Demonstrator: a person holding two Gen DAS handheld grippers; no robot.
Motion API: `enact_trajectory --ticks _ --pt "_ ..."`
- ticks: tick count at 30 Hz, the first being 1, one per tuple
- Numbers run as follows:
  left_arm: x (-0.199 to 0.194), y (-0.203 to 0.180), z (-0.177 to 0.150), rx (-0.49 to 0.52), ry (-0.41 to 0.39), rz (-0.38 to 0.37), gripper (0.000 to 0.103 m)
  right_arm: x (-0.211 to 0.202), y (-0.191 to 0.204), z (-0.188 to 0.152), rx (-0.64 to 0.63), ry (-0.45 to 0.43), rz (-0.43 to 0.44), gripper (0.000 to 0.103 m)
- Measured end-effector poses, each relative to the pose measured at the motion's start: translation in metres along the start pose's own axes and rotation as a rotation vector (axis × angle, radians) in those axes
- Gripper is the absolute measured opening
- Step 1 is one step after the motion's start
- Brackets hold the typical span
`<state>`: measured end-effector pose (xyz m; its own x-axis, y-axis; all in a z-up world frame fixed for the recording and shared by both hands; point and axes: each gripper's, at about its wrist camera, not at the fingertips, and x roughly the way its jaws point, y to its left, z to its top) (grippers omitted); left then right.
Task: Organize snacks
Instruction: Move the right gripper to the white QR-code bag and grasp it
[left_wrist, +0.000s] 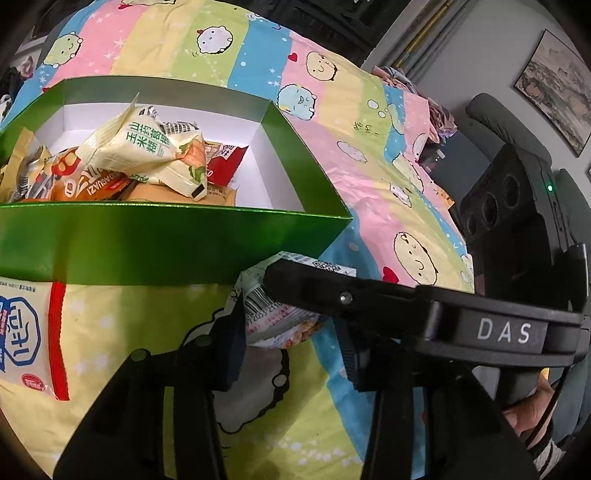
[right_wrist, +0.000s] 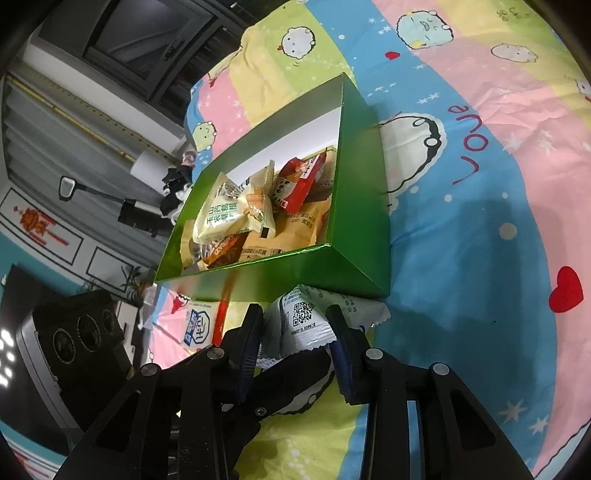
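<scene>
A green box (left_wrist: 166, 240) (right_wrist: 354, 184) holding several snack packets stands on a cartoon-print bedspread. Just in front of it lies a white snack packet (left_wrist: 273, 321) (right_wrist: 299, 325) with a barcode and QR code. My right gripper (right_wrist: 295, 328) is shut on it, both pads pressing its bulged sides. In the left wrist view, one of its fingers (left_wrist: 332, 295) crosses from the right over the packet. My left gripper (left_wrist: 290, 332) straddles the packet's near end. Its left pad touches the packet, and a sliver of cloth shows before the right pad.
A white, blue and red packet (left_wrist: 26, 332) (right_wrist: 199, 325) lies on the bedspread left of the box front. A black device with round lenses (left_wrist: 517, 203) (right_wrist: 74, 339) sits beside the bed. A person's hand (left_wrist: 532, 417) holds the right gripper. Bedspread stretches right of the box.
</scene>
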<state>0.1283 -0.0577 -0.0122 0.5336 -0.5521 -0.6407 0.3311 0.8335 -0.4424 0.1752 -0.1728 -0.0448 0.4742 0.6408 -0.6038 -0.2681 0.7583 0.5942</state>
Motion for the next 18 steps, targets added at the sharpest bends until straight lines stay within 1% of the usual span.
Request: enact_trajectory --ticks 4,9,12,18 --pt "-0.007 -0.004 -0.001 0.011 -0.001 -0.002 0.043 -0.006 0.007 -0.004 -0.015 -0.009 -0.014 0.037" --pt "-0.024 -0.014 -0.002 0.044 -0.022 -0.007 0.043 -0.021 0.017 -0.012 -0.023 -0.041 -0.003 0.037" --pt "-0.032 -0.017 -0.005 0.042 -0.028 -0.014 0.043 -0.028 0.025 -0.016 -0.033 -0.054 -0.008 0.037" --pt "-0.042 -0.029 -0.012 0.072 -0.024 -0.032 0.043 -0.043 0.03 -0.031 -0.026 -0.074 -0.016 0.037"
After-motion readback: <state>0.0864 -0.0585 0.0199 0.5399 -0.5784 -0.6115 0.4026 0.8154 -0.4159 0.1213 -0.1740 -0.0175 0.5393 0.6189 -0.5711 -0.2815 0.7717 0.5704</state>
